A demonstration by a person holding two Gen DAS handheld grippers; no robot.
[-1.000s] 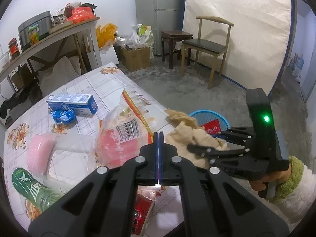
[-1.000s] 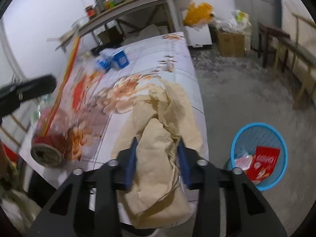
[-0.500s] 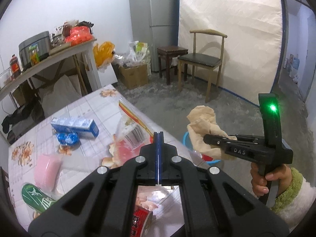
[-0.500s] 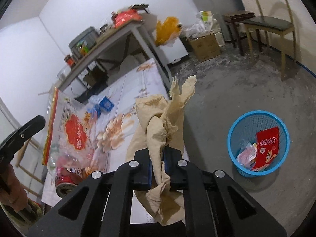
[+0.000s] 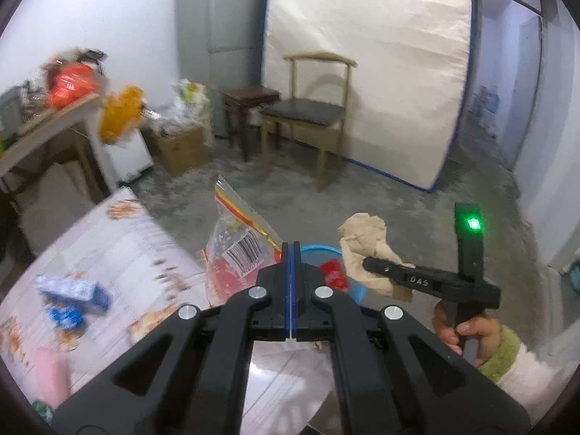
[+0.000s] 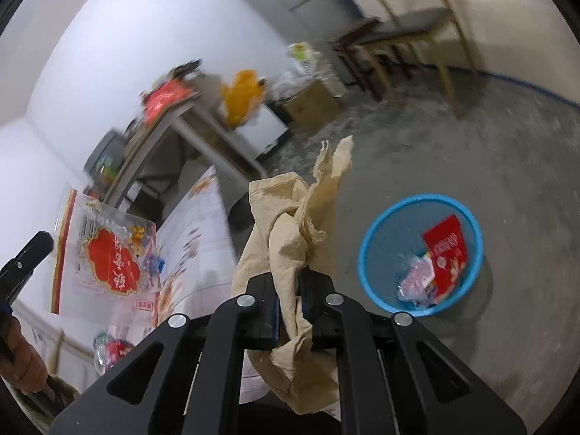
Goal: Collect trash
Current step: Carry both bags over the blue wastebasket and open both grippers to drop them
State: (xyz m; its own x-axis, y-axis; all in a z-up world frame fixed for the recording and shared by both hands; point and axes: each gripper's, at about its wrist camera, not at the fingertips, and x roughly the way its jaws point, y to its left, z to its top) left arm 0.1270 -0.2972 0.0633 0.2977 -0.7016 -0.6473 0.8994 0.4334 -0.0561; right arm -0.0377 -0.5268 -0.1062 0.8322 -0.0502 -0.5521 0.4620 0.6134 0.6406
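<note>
Counter (image 5: 119, 239) lies left of both tools; blue trash basket (image 6: 420, 253) stands on the floor, ahead-right of the right hand-held gripper (image 6: 288, 301), nearer it, clenched on hanging crumpled brown paper (image 6: 290, 232); left hand-held gripper (image 5: 291, 272) pinches a snack bag (image 5: 235, 250)

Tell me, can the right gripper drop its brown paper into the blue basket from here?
Probably yes. The right gripper holds the crumpled brown paper in the air, and nothing lies between it and the blue basket on the floor.
</note>
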